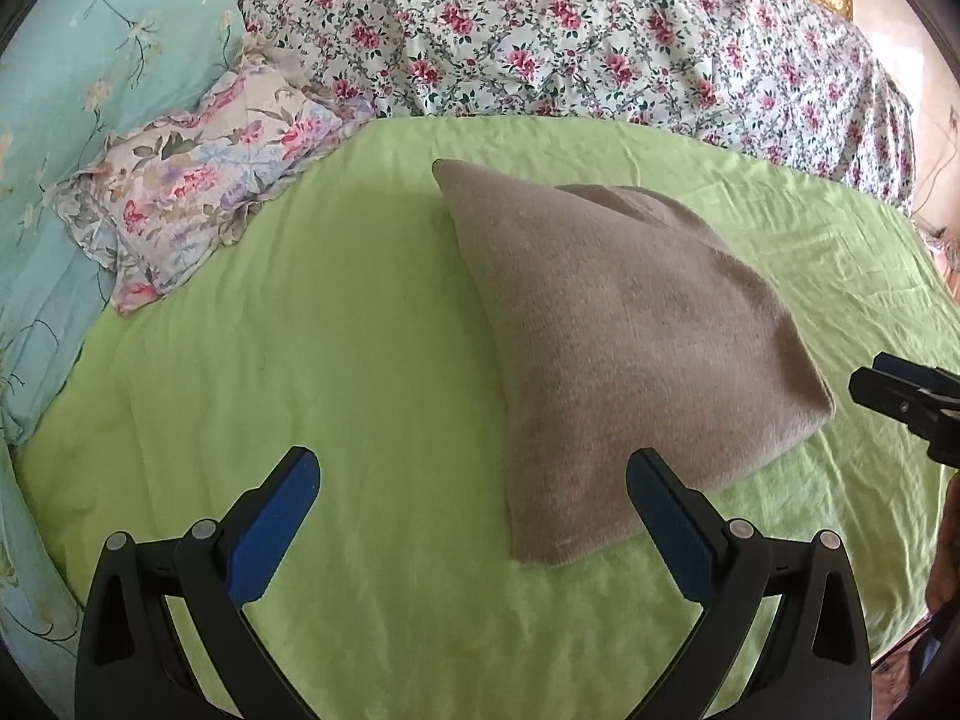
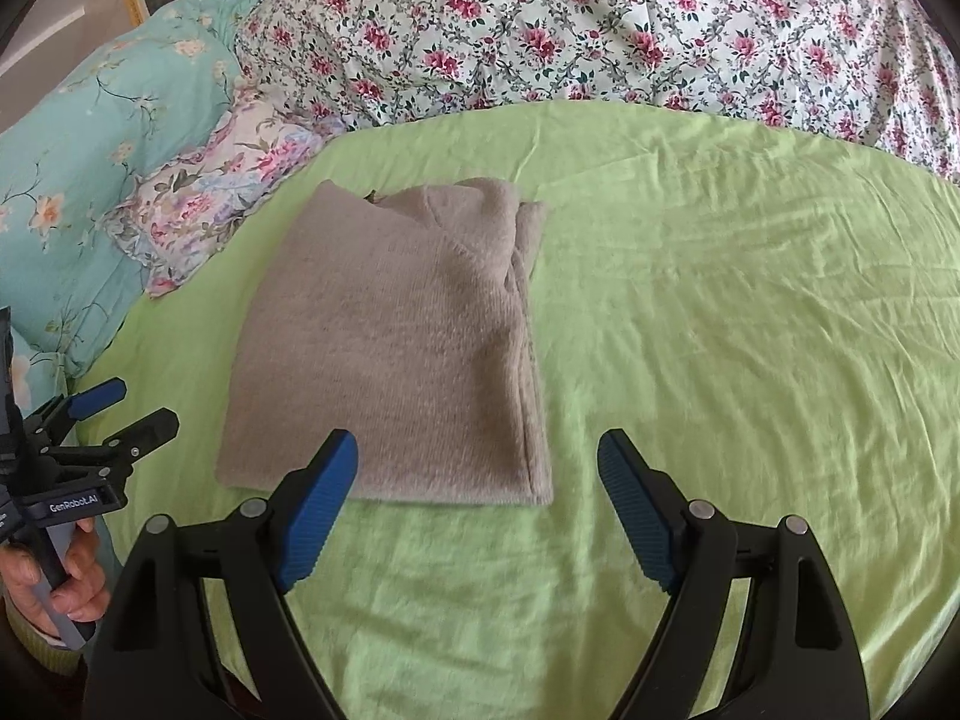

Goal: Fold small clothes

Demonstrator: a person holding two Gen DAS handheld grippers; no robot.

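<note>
— Where's the sweater?

— Folded beige sweater (image 2: 390, 348) lies flat on your green bed sheet (image 2: 720, 330), toward the pillow (image 2: 198, 210) side, well short of the flowered quilt (image 2: 600, 30) along the far edge.

— And your tools?

— Your left hand-held gripper (image 1: 474, 516) hangs jaws apart, nothing between them. Your right hand-held gripper (image 2: 477, 498) likewise spread wide, empty, just short of the sweater's near edge.

We see one small sweater (image 2: 390, 348). It is soft, fuzzy and grayish brown. It is folded into a neat, thick square and lies flat on the green bed sheet (image 2: 720, 330). In the right wrist view it sits left of the middle. In the left wrist view it sits right of the middle, turned cornerwise.
</note>
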